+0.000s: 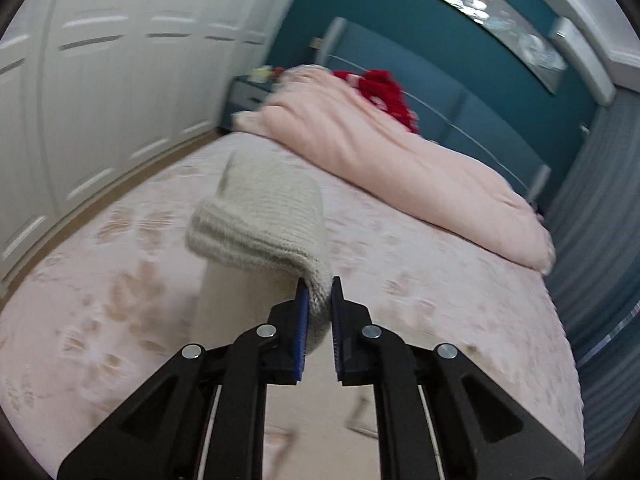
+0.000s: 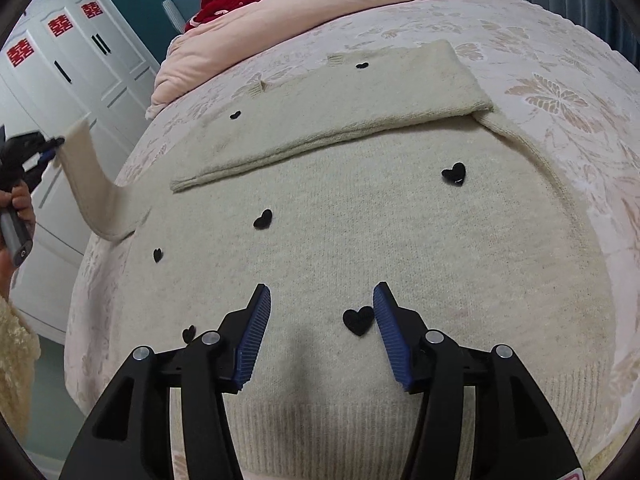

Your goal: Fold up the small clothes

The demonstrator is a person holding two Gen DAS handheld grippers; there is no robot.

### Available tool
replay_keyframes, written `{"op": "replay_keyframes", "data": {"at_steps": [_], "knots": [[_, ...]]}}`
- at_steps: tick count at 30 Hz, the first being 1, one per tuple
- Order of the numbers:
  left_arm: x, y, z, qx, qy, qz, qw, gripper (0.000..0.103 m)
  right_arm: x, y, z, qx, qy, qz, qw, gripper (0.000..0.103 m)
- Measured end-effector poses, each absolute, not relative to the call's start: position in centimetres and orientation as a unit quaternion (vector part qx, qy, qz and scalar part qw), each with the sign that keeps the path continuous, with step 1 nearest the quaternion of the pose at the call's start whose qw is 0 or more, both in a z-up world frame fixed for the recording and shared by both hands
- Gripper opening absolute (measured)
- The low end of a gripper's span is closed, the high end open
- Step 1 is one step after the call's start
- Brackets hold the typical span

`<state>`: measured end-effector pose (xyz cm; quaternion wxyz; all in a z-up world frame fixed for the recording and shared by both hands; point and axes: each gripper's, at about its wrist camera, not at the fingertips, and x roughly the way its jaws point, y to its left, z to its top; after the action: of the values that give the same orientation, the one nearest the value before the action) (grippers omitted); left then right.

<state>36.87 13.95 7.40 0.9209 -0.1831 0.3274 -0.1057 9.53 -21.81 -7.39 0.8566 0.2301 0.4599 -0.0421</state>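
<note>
Pink floral bedspread (image 2: pixel 560 92) fills the scene, a bed in a room with a teal wall (image 1: pixel 380 4) and white wardrobe doors (image 1: pixel 120 80) along the left; at the far end lies a heaped pink duvet (image 1: pixel 400 152) with something red (image 1: pixel 384 88) just behind it; spread flat across the bed is the cream sweater (image 2: pixel 360 248), dotted with small black hearts (image 2: pixel 454 173), its ribbed hem at the near edge; the right sleeve (image 2: pixel 340 120) lies folded across the chest, flat and diagonal; the left sleeve (image 2: pixel 86 184) is up off the bed, curving into the air at the left edge of the right wrist view; the left claw (image 1: pixel 320 300) is clamped on that sleeve's cuff, the knit bunched between its blue pads (image 1: pixel 304 320), with the rest of the sleeve draping away in front of it; a hand (image 2: pixel 20 204) grips that tool's handle, a fuzzy cream cuff of the person's sleeve (image 2: pixel 16 360) below; the right claw (image 2: pixel 320 296) hangs over the sweater's lower body, jaws apart, nothing gripped, one black heart showing between them beside the right pad.
</note>
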Motion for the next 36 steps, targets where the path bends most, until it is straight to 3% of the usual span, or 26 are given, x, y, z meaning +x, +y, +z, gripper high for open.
{"op": "replay_keyframes", "data": {"at_steps": [3, 6, 8, 13, 20, 22, 24, 25, 26, 27, 28, 29, 31, 34, 36], "knots": [[34.1, 4.0, 5.9, -0.168, 0.366, -0.204, 0.892, 0.012, 9.1, -23.3, -7.1, 0.242, 0.455, -0.049, 0.855, 0.054], [30.9, -2.9, 0.4, -0.177, 0.431, -0.252, 0.848, 0.024, 8.6, -24.9, -6.8, 0.239, 0.453, -0.055, 0.857, 0.058], [28.9, -4.3, -3.9, -0.203, 0.474, -0.239, 0.822, 0.06, 8.4, -25.9, -6.6, 0.235, 0.453, -0.058, 0.858, 0.063], [24.6, 0.9, -10.6, -0.311, 0.51, -0.178, 0.782, 0.061, 11.1, -28.3, -6.4, 0.272, 0.443, -0.033, 0.853, 0.069], [27.3, 11.6, -11.1, -0.42, 0.467, -0.08, 0.774, 0.062, 20.9, -28.5, -9.5, 0.345, 0.449, -0.009, 0.824, 0.07], [28.8, 12.6, -10.9, -0.418, 0.463, -0.063, 0.779, 0.062, 22.8, -27.9, -10.7, 0.365, 0.453, -0.004, 0.814, 0.069], [30.5, 13.4, -10.9, -0.417, 0.461, -0.056, 0.781, 0.062, 23.9, -27.1, -11.3, 0.368, 0.455, -0.011, 0.811, 0.052], [31.1, 13.7, -11.1, -0.423, 0.464, -0.051, 0.777, 0.061, 24.4, -26.5, -11.4, 0.364, 0.463, -0.008, 0.808, 0.021], [31.8, 14.0, -11.5, -0.438, 0.465, -0.051, 0.768, 0.06, 24.7, -26.0, -11.2, 0.356, 0.468, -0.005, 0.809, 0.008], [32.7, 14.6, -11.8, -0.45, 0.468, -0.044, 0.76, 0.057, 24.9, -25.4, -10.3, 0.342, 0.461, -0.005, 0.819, 0.007], [32.8, 15.0, -11.9, -0.464, 0.463, -0.035, 0.755, 0.048, 25.1, -24.9, -8.8, 0.32, 0.451, 0.005, 0.833, 0.007], [33.1, 15.3, -11.8, -0.47, 0.454, -0.027, 0.756, 0.032, 25.4, -24.4, -6.9, 0.296, 0.438, 0.018, 0.849, 0.006], [34.1, 15.6, -10.8, -0.467, 0.438, -0.019, 0.768, 0.012, 25.8, -24.1, -2.4, 0.261, 0.4, 0.044, 0.878, 0.006], [34.3, 14.9, -8.8, -0.433, 0.413, -0.015, 0.801, 0.01, 26.0, -25.5, 4.0, 0.21, 0.327, 0.052, 0.92, 0.006], [34.8, 13.5, -8.8, -0.41, 0.422, -0.028, 0.808, 0.01, 26.9, -27.5, 4.1, 0.192, 0.328, 0.032, 0.924, 0.006]]}}
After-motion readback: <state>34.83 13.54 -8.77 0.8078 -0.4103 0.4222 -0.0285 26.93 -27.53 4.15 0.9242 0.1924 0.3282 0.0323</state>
